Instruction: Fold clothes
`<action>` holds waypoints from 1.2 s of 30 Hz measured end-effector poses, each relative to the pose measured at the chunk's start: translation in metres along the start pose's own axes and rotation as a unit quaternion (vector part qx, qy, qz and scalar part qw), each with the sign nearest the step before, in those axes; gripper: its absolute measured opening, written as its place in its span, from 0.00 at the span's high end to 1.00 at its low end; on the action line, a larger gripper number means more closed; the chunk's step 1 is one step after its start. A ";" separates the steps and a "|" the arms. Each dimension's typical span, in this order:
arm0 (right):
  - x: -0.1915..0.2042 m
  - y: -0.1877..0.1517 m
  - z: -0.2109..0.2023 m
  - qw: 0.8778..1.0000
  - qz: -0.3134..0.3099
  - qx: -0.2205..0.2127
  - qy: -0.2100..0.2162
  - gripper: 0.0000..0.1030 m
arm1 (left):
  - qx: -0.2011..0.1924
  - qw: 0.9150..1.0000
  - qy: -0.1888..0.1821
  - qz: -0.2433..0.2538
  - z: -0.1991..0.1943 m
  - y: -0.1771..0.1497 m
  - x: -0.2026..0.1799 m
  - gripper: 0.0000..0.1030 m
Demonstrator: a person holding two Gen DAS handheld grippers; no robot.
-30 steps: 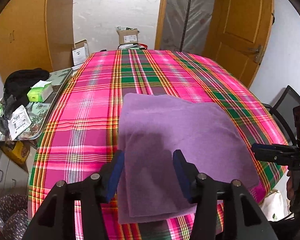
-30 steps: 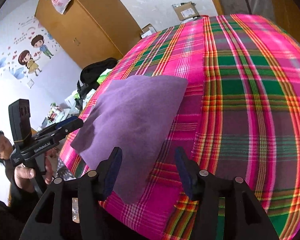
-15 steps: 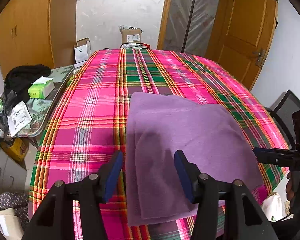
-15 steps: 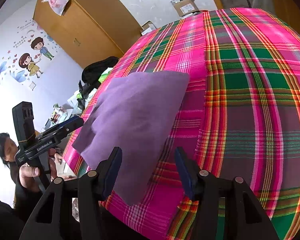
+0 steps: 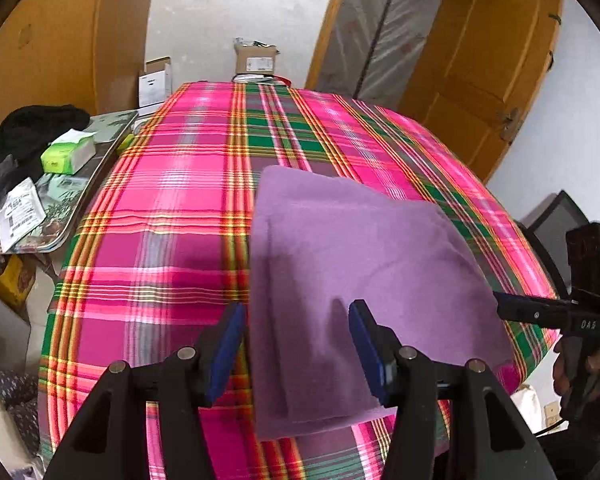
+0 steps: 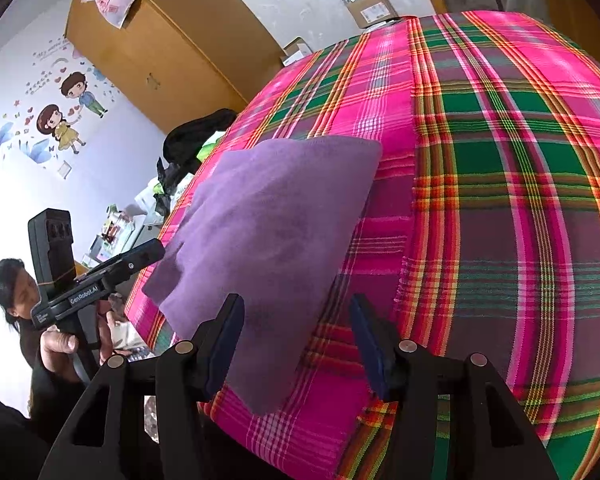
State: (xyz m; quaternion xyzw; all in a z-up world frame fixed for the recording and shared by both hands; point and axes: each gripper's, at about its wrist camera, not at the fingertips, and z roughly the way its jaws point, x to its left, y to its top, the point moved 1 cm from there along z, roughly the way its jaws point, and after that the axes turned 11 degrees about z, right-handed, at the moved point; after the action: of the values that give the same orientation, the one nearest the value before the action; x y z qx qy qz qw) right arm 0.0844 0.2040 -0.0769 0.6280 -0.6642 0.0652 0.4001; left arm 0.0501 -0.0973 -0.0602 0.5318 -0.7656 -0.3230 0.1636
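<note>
fingers: both pairs wide apart, holding nothing | left gripper point(image 5: 296, 344) hangs over the near edge of the purple cloth point(image 5: 352, 280) | right gripper point(image 6: 296, 340) hangs by its near corner | cloth: folded flat on the plaid table cover point(image 5: 160, 208), near its front edge | step: fold looks made | next: maybe 1 more fold, grab a cloth edge

Legible marking one: "GenRobot.AI", white lettering on the black body of the left gripper point(image 6: 146, 254), seen at nine o'clock in the right wrist view. A smaller line of print below it is too small to read. Marking two: the characters "DAS", white on the black body of the right gripper point(image 5: 512, 309), at three o'clock in the left wrist view. Printed labels on the cardboard box point(image 5: 255, 60), at twelve o'clock, and on the white packet point(image 5: 20, 210), at nine o'clock, are illegible.
</note>
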 end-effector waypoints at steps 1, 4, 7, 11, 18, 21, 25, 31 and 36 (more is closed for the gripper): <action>0.000 0.000 0.000 1.000 0.000 -0.001 -0.001 0.45 | 0.004 1.000 0.001 0.002 0.003 0.000 -0.002 0.47; -0.001 0.000 -0.003 1.000 -0.001 -0.006 -0.004 0.45 | 0.005 1.000 0.007 0.001 0.004 0.001 -0.005 0.47; -0.002 0.002 -0.005 1.000 -0.001 -0.012 -0.008 0.45 | -0.005 1.000 0.011 0.002 0.002 0.006 -0.005 0.47; -0.002 0.004 -0.004 1.000 0.000 -0.012 -0.009 0.45 | -0.014 1.000 0.017 0.006 0.006 0.017 0.001 0.47; -0.001 0.002 -0.001 1.000 -0.002 -0.006 -0.014 0.45 | -0.015 1.000 0.010 -0.005 0.022 0.033 0.020 0.53; -0.001 0.004 -0.003 1.000 -0.001 -0.012 -0.014 0.45 | -0.012 1.000 0.003 -0.012 0.028 0.034 0.028 0.56; -0.003 0.005 0.001 1.000 0.005 -0.008 -0.015 0.45 | -0.008 1.000 -0.018 -0.019 0.036 0.034 0.031 0.57; -0.003 0.008 0.003 1.000 0.008 -0.007 -0.012 0.45 | -0.016 0.999 -0.028 -0.013 0.042 0.043 0.029 0.71; -0.008 0.009 0.003 1.000 0.013 -0.008 -0.010 0.45 | -0.015 1.000 -0.026 0.004 0.047 0.049 0.024 0.79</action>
State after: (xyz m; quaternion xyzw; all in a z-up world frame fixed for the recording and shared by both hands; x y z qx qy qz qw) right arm 0.0740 0.2100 -0.0797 0.6170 -0.6769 0.0587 0.3972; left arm -0.0216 -0.0929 -0.0643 0.5180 -0.7663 -0.3477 0.1533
